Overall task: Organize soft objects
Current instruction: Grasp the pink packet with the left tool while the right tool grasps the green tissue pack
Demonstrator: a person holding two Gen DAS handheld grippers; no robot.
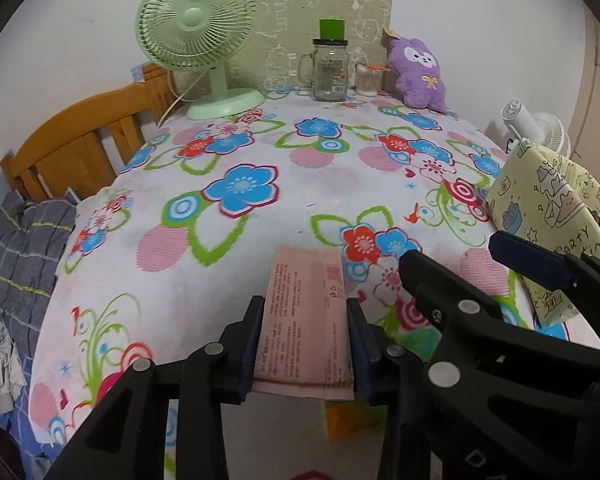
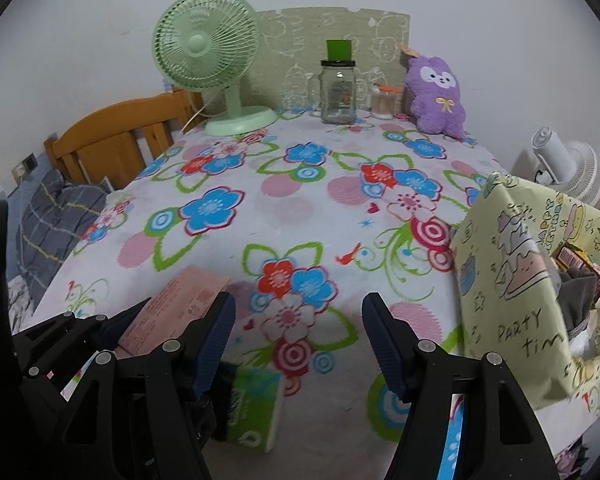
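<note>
My left gripper (image 1: 305, 314) is shut on a pink tissue pack (image 1: 305, 316), held above the near edge of the flowered table (image 1: 260, 152). The pack also shows in the right wrist view (image 2: 172, 308), with the left gripper (image 2: 112, 328) around it. My right gripper (image 2: 298, 320) is open and empty, above the table's near edge; it shows at the right of the left wrist view (image 1: 452, 256). A green tissue pack (image 2: 256, 408) lies on the table below the right gripper's left finger. A purple plush toy (image 1: 418, 74) sits at the back right.
A yellow cartoon-print bag (image 2: 516, 280) stands open at the table's right edge with items inside. At the back stand a green fan (image 1: 198, 36), a glass jar (image 1: 330, 70) and a cotton-swab cup (image 1: 368, 79). A wooden headboard (image 1: 80, 148) is left of the table.
</note>
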